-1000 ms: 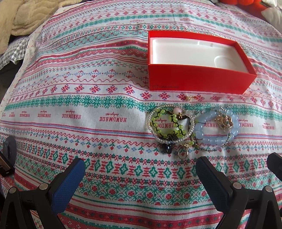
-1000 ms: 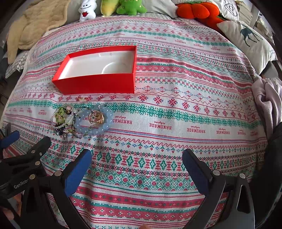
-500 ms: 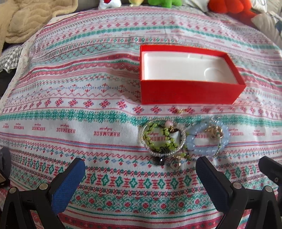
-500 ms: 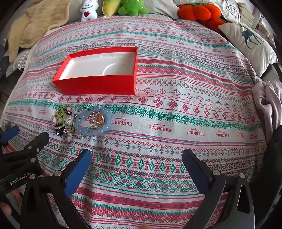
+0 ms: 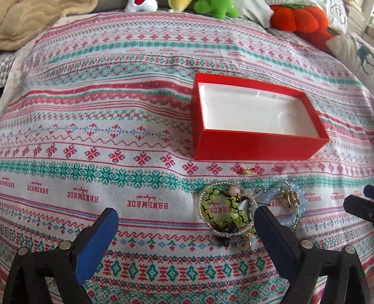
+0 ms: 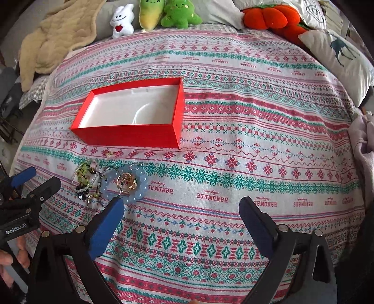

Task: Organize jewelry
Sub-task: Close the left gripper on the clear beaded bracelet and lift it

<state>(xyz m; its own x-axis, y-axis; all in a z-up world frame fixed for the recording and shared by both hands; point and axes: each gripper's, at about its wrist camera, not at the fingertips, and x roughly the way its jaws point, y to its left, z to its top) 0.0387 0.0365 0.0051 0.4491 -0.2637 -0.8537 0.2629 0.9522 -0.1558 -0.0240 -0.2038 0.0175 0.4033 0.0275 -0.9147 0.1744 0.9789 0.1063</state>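
- Fingers first: my left gripper point(image 5: 185, 216) is spread wide over the patterned bedspread point(image 5: 93, 131), nothing between its blue pads, and my right gripper point(image 6: 181, 205) is just as wide and just as empty.
- From the right wrist view I can see the left gripper point(image 6: 35, 180) off to the side, low over the cloth and near the jewelry.
- Just past the left gripper's right finger lies the jewelry pile — a green bead bracelet point(image 5: 222, 208) ringed by a clear beaded one, touching a pale blue bead bracelet point(image 5: 289, 205) with gold rings point(image 5: 288, 198) resting on it.
- In the right wrist view the blue bracelet point(image 6: 140, 184) sits just beyond my right gripper's left finger, with the rings point(image 6: 127, 181) inside its loop.
- A small gold piece point(image 5: 249, 170) lies alone on the cloth between the pile and the box.
- Beyond that stands the red box point(image 5: 254, 147), open, its white lining bare.
- Farthest off — plush toys point(image 6: 168, 14), an orange pumpkin cushion point(image 6: 268, 16), a deer pillow point(image 6: 339, 53) and a beige blanket point(image 6: 58, 39) along the bed's edge.
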